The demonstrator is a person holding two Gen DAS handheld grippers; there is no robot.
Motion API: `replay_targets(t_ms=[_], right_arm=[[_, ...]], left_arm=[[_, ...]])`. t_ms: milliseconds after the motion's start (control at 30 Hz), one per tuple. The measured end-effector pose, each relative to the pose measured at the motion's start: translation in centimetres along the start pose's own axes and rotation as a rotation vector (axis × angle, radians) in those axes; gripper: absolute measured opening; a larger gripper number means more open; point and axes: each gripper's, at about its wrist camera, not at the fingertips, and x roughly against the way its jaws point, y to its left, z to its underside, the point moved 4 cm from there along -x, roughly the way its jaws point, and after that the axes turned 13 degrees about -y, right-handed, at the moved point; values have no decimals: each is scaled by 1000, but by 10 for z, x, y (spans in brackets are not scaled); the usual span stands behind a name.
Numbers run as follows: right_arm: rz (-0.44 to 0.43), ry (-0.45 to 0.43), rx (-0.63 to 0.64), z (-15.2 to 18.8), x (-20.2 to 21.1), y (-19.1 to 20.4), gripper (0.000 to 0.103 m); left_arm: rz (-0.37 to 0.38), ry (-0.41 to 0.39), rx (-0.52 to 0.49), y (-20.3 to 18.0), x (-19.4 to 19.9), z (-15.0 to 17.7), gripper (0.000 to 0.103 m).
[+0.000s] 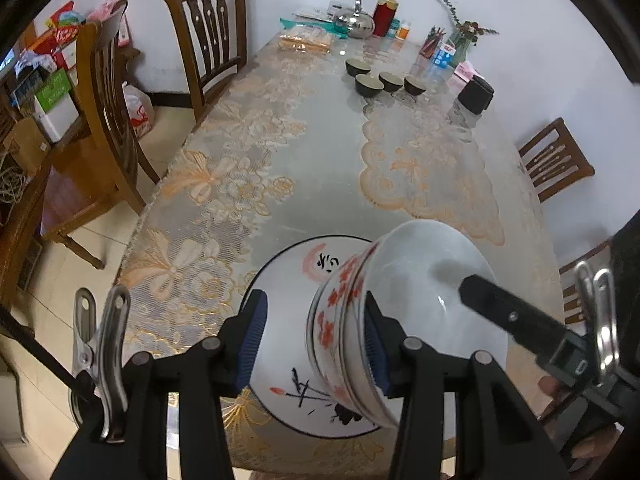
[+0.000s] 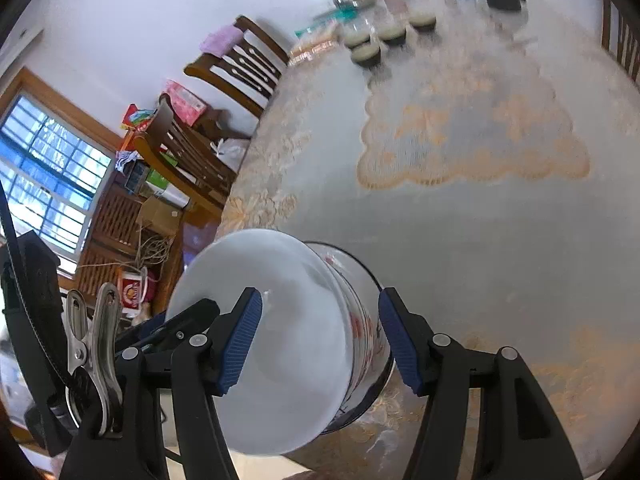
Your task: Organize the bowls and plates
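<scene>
A stack of white bowls with red flowers [image 1: 340, 320] [image 2: 288, 320] hangs tilted over a painted white plate [image 1: 288, 264] [image 2: 354, 266] at the table's near edge. My right gripper [image 2: 320, 308] is shut on the stack's wall. One of its fingers [image 1: 500, 308] reaches inside the bowl, and the other is outside. My left gripper [image 1: 314, 320] straddles the opposite wall. A gap with the plate showing through separates its left pad [image 1: 252, 340] from the bowls. In the right wrist view one of its fingers [image 2: 188, 316] shows at the bowl's left rim.
Several small dark bowls [image 1: 384, 80] stand at the table's far end with a metal kettle [image 1: 354, 22], a red bottle [image 1: 386, 10] and a black container [image 1: 476, 92]. Wooden chairs [image 1: 208, 40] [image 1: 556, 160] line both sides. A lace cloth [image 1: 248, 168] covers the table.
</scene>
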Motion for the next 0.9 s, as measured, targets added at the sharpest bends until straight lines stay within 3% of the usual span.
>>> replay_targets(t_ms=[367, 500, 633, 900], right_arm=[[-9, -72, 89, 6, 43, 14, 63], [-24, -85, 140, 10, 59, 18, 63], [-33, -86, 210, 18, 71, 20, 63], [-55, -62, 290, 44, 89, 16, 63]], left_arm=[[-35, -37, -31, -6, 37, 12, 54], [-65, -55, -22, -11, 53, 21, 62], [-75, -51, -14, -18, 61, 33, 79], [-114, -48, 18, -26, 72, 62, 82]])
